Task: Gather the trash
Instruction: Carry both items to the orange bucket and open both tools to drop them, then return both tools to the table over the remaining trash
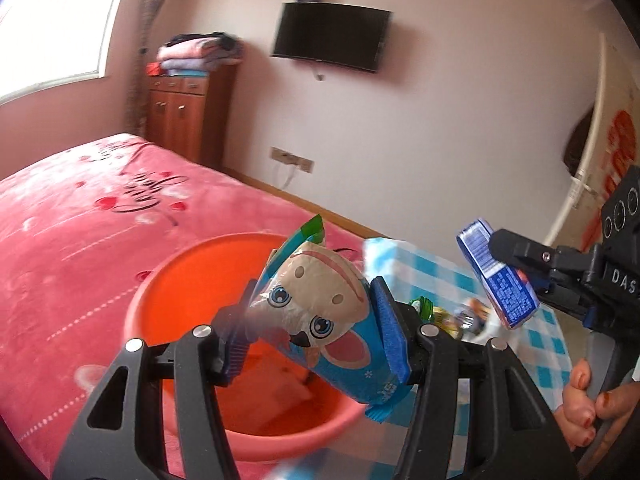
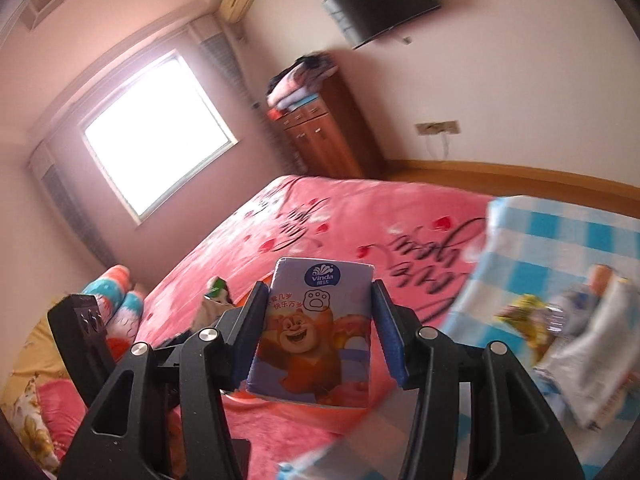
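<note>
Our left gripper [image 1: 316, 328] pinches a snack bag [image 1: 320, 320] above the basin [image 1: 160, 292], while our right gripper [image 2: 320, 332] pinches a tissue pack [image 2: 316, 336] beside it.

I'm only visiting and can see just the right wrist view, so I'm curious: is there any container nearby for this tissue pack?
Observer: Yes, an orange basin sits on the pink bedspread, just beyond the left gripper.
Operator: Does that gripper hold something?
Observer: It is shut on a cartoon snack bag, in front of the basin.
Operator: What's on my pack's back?
Observer: The tissue pack has a blue back with small white print.
</note>
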`<state>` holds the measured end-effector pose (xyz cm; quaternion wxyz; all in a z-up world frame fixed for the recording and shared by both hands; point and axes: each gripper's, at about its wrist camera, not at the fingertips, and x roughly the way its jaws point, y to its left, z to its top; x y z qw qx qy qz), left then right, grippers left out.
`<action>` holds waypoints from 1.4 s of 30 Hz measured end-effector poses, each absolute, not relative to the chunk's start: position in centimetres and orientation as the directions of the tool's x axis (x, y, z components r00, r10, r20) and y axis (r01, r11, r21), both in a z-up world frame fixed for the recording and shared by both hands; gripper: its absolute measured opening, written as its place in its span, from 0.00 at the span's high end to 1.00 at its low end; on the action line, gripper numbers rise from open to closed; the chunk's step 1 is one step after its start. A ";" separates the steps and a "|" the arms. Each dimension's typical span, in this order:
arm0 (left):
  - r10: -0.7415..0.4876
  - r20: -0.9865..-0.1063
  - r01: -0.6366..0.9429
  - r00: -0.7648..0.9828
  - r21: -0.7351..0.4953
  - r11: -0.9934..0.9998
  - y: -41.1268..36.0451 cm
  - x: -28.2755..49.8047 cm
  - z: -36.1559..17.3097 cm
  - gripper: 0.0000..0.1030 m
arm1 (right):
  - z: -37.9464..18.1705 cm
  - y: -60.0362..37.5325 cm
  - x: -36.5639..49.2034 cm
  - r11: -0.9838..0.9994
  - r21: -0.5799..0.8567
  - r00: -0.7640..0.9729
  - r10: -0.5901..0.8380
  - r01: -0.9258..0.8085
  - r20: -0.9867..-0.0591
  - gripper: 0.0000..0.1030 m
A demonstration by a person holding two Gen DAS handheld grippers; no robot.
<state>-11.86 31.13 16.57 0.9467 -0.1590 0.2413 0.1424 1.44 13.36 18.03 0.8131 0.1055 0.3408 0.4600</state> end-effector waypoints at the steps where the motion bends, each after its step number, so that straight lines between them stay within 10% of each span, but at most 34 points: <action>1: 0.201 -0.506 -0.356 0.839 -0.231 0.906 31.4 -11.7 16.4 0.45 | 18.0 14.2 1.4 0.546 0.489 0.333 0.824 -0.680 -0.458 0.48; 8: 0.241 -0.550 -0.420 0.800 -0.226 0.879 34.1 -10.7 14.1 0.44 | 16.0 19.5 2.4 0.531 0.513 0.272 0.825 -0.675 -0.496 0.40; 11: 0.271 -0.551 -0.447 0.790 -0.213 0.869 34.5 -10.8 13.5 0.25 | 15.2 19.7 2.8 0.543 0.526 0.282 0.821 -0.655 -0.496 0.21; 16: 0.293 -0.546 -0.467 0.785 -0.210 0.859 35.1 -11.0 13.2 0.19 | 14.7 17.2 2.9 0.550 0.569 0.309 0.828 -0.612 -0.468 0.15; 42: 0.202 -0.478 -0.331 0.855 -0.202 0.922 27.6 -11.9 15.3 0.08 | 12.6 3.2 -0.9 0.818 0.350 0.661 0.576 -0.457 -0.482 0.10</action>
